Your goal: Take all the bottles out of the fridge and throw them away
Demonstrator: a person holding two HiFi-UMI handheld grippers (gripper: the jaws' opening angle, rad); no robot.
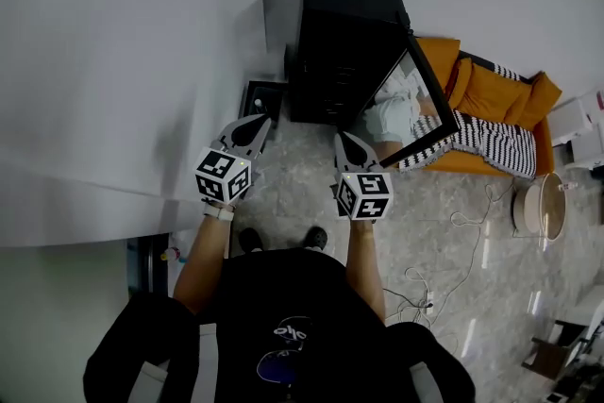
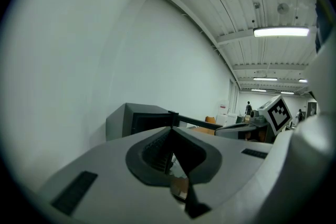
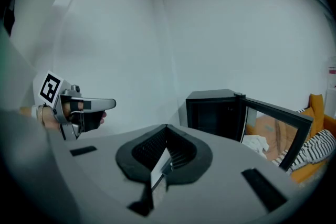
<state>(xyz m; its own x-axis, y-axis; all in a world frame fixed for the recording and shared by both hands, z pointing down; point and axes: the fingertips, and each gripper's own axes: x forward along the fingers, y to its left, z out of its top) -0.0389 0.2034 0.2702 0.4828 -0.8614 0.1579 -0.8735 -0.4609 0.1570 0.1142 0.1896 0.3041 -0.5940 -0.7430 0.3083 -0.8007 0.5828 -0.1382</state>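
The scene is being bounded on the left by a plain white wall (image 1: 132,42), and a pale, marbled stone floor (image 1: 453,203) is being stood on by the person. A black, boxy mini fridge (image 1: 330,33) is being shown close by that wall, with its glass-fronted door (image 1: 420,99) swung wide to the right. Its interior is being shown too dark for any bottles to be made out. An orange sofa (image 1: 495,94) is being seen beyond the door. The left gripper (image 1: 257,125) and the right gripper (image 1: 345,142) are being held side by side, apart, short of the fridge and pointed toward it. Both pairs of jaws are being held pressed together, with nothing gripped.
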